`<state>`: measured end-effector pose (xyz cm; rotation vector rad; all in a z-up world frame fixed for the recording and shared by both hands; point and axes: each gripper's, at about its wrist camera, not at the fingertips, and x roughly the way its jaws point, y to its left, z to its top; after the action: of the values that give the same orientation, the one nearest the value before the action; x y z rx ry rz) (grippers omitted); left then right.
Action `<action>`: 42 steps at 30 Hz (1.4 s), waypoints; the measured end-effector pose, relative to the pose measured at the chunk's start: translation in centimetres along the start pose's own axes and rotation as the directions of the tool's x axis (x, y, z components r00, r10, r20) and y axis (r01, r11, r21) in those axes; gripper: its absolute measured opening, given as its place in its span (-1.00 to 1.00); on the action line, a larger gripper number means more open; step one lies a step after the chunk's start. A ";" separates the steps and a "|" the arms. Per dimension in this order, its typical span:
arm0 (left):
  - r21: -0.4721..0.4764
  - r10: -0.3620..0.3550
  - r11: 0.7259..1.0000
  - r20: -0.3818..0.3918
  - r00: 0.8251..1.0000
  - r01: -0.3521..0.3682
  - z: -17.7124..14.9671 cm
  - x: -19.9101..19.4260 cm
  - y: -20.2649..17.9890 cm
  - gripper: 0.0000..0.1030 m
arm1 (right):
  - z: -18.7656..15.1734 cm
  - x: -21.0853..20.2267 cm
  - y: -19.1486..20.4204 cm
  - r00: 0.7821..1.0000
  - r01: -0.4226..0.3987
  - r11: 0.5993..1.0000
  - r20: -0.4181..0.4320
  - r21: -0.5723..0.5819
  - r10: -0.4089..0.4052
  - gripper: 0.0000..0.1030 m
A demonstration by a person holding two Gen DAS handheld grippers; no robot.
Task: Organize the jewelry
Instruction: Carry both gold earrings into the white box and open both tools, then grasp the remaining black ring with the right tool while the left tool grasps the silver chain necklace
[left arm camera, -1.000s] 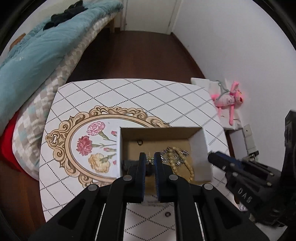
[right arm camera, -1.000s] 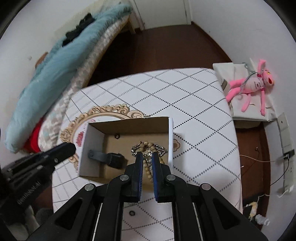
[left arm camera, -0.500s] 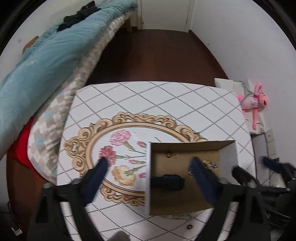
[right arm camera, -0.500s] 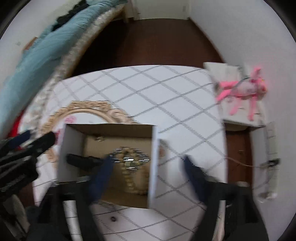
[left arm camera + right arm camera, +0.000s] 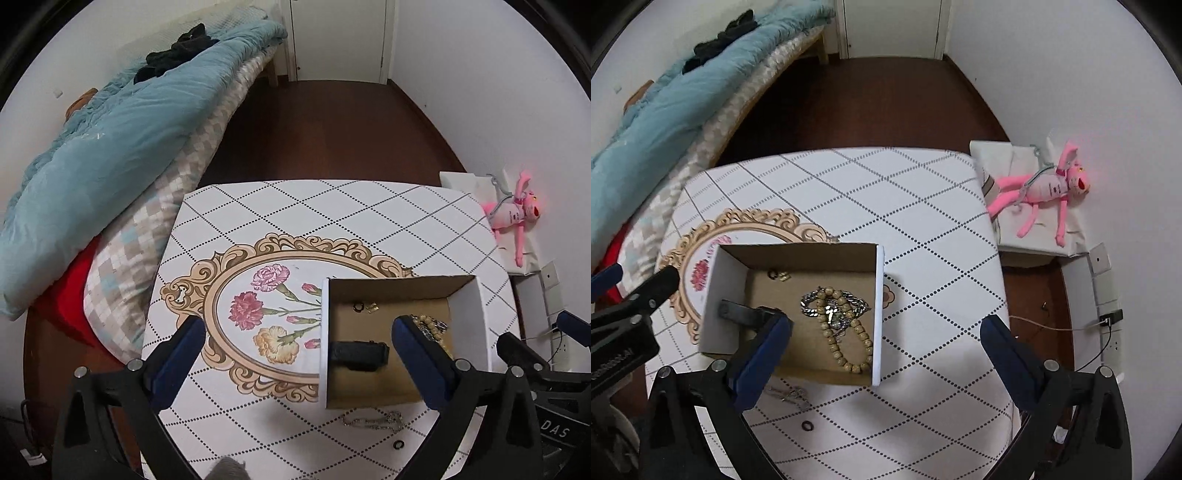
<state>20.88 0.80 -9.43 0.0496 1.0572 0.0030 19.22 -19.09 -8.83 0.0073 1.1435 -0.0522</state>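
Note:
An open cardboard box [image 5: 476,325] [image 5: 879,314] sits on the patterned table. Inside lie a black watch [image 5: 358,355] [image 5: 738,313], a wooden bead bracelet [image 5: 846,343], a silver chain bracelet [image 5: 812,306], and a small ring and gold piece [image 5: 365,306] [image 5: 777,275]. A silver chain [image 5: 373,421] [image 5: 788,395] and a black ring [image 5: 399,444] [image 5: 808,425] lie on the table in front of the box. My left gripper [image 5: 295,354] is open and empty above the table. My right gripper [image 5: 886,354] is open and empty above the box's right wall.
The white table [image 5: 886,184] has a dotted diamond pattern and a gold-framed flower picture [image 5: 258,314]. A bed with a blue quilt [image 5: 110,147] stands at the left. A pink plush toy [image 5: 1045,192] lies on a white box at the right. Dark wood floor lies beyond.
Both grippers were shut low over the box a second ago. Both have opened wide and pulled up and back; the gold piece now lies in the box by the ring.

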 end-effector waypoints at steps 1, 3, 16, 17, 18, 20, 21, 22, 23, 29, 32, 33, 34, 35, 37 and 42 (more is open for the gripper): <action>0.003 -0.002 1.000 0.004 1.000 0.002 -0.2 -0.4 0.0 1.00 | -0.2 -0.4 0.0 1.000 -0.001 1.000 0.006 0.001 0.001 1.00; 0.003 -0.005 1.000 0.005 1.000 0.005 -1.0 -1.1 0.2 1.00 | -1.0 -1.4 -0.1 1.000 -0.013 1.000 0.018 0.007 0.012 1.00; -0.006 0.060 0.998 -0.230 0.971 -0.063 -13.0 3.8 2.7 1.00 | -11.2 3.9 2.6 0.987 -0.090 0.996 -0.136 -0.016 0.087 0.84; -0.002 0.071 0.997 -0.242 0.968 -0.074 -13.9 4.4 2.9 1.00 | -11.7 4.4 3.0 0.985 -0.101 0.995 -0.142 -0.018 0.098 0.72; -0.003 0.077 0.997 -0.254 0.964 -0.081 -14.6 4.9 3.1 1.00 | -12.2 4.9 3.3 0.983 -0.109 0.994 -0.149 -0.017 0.105 0.54; -0.006 0.079 0.996 -0.275 0.958 -0.084 -15.8 5.8 3.4 1.00 | -13.0 6.0 4.0 0.977 -0.142 0.990 -0.167 -0.018 0.137 0.45; -0.005 0.084 0.996 -0.283 0.956 -0.089 -16.2 6.1 3.5 1.00 | -13.2 6.3 4.3 0.976 -0.146 0.989 -0.169 -0.021 0.140 0.37; -0.004 0.088 0.996 -0.288 0.954 -0.093 -16.6 6.4 3.5 1.00 | -13.5 6.6 4.7 0.974 -0.151 0.988 -0.173 -0.029 0.143 0.32; -0.003 0.092 0.995 -0.289 0.953 -0.097 -16.8 6.6 3.6 1.00 | -13.7 6.9 5.1 0.973 -0.159 0.987 -0.176 -0.034 0.150 0.29; -0.002 0.097 0.995 -0.287 0.953 -0.102 -17.3 6.8 3.4 1.00 | -14.3 7.6 6.5 0.973 -0.162 0.986 -0.172 -0.049 0.151 -0.20; 0.006 0.104 0.994 -0.282 0.954 -0.107 -17.3 6.8 3.2 1.00 | -14.2 7.5 7.2 0.983 -0.125 0.989 -0.149 -0.083 0.112 -0.50; 0.008 0.108 0.994 -0.280 0.954 -0.111 -17.3 6.7 3.2 1.00 | -14.3 7.5 7.3 0.986 -0.109 0.989 -0.139 -0.096 0.095 -0.73; 0.010 0.115 0.993 -0.278 0.954 -0.117 -17.2 6.7 3.2 1.00 | -14.2 7.5 7.2 0.985 -0.113 0.989 -0.137 -0.097 0.100 -0.75; 0.011 0.118 0.993 -0.276 0.954 -0.120 -17.2 6.7 3.2 1.00 | -14.2 7.5 7.0 0.985 -0.120 0.988 -0.137 -0.095 0.106 -0.75; 0.011 0.119 0.993 -0.266 0.957 -0.120 -16.9 6.4 3.0 0.99 | -14.2 7.3 6.2 0.983 -0.128 0.989 -0.142 -0.076 0.117 -0.76; 0.001 0.081 0.997 -0.219 0.972 -0.083 -15.5 5.0 0.7 0.99 | -14.3 6.0 0.6 0.985 -0.122 0.991 -0.114 0.049 0.127 -0.76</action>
<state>9.86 2.28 -21.40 0.0871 1.2750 0.0891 8.72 -18.25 -20.18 0.1207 1.2567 0.0361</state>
